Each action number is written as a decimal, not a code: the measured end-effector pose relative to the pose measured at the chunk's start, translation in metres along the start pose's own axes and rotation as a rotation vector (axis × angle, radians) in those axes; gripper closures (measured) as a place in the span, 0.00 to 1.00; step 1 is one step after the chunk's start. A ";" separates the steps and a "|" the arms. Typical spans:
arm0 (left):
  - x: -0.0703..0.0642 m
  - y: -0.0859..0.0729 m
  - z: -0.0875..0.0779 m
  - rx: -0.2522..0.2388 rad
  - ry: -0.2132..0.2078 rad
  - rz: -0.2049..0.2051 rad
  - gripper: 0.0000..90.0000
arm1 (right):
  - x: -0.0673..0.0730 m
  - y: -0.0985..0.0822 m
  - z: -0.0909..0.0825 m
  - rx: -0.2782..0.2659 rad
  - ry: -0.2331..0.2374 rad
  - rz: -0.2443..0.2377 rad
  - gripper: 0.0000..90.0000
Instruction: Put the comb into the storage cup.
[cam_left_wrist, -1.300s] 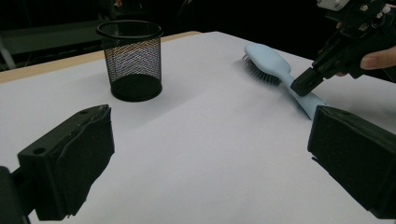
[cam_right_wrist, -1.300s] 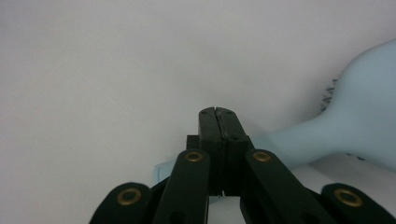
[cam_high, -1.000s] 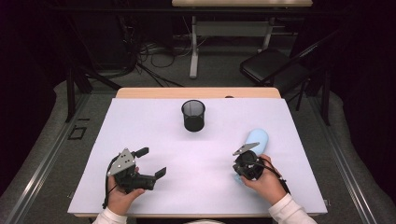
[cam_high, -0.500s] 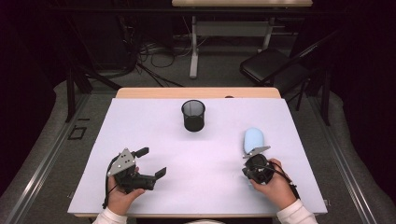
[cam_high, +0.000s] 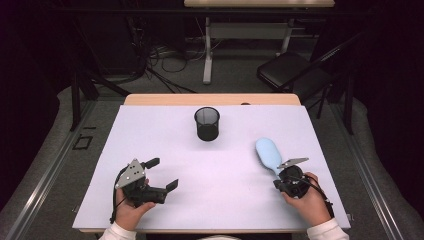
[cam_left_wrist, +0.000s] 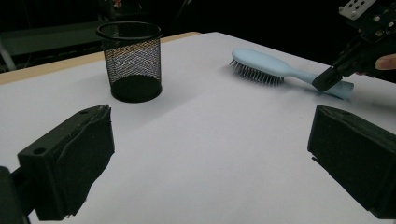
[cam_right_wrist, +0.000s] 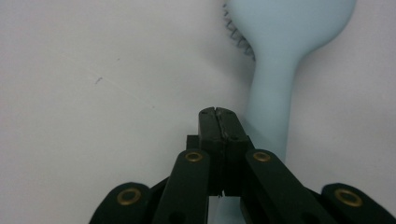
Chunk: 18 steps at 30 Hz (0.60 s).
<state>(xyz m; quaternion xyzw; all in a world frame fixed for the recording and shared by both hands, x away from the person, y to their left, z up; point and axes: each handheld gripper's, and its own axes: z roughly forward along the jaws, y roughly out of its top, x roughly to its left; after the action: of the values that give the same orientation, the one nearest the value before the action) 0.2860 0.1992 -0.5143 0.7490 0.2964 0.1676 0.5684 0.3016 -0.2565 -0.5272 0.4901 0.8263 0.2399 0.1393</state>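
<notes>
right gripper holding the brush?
No, the right gripper's jaws are pressed shut on each other, hovering over the hairbrush handle with nothing between them.

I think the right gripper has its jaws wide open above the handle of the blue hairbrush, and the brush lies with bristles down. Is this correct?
Not quite. The right gripper has its jaws shut, pressed flat together with nothing between them, as the right gripper view shows. It is indeed above the handle of the blue hairbrush, which lies with bristles down.
</notes>
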 end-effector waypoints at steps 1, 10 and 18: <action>0.000 0.000 0.000 0.000 0.000 0.001 0.01 | -0.002 -0.001 -0.001 -0.004 0.001 0.009 1.00; 0.000 0.000 0.000 -0.002 -0.001 -0.001 0.01 | -0.013 -0.003 -0.003 -0.013 -0.025 0.042 1.00; 0.000 0.000 0.000 -0.001 -0.001 -0.005 0.01 | -0.017 -0.004 -0.002 -0.023 -0.040 0.060 0.99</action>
<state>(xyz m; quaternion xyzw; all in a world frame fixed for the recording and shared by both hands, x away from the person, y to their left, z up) 0.2862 0.1994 -0.5144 0.7481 0.2978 0.1660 0.5693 0.3056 -0.2740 -0.5276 0.5177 0.8055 0.2438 0.1540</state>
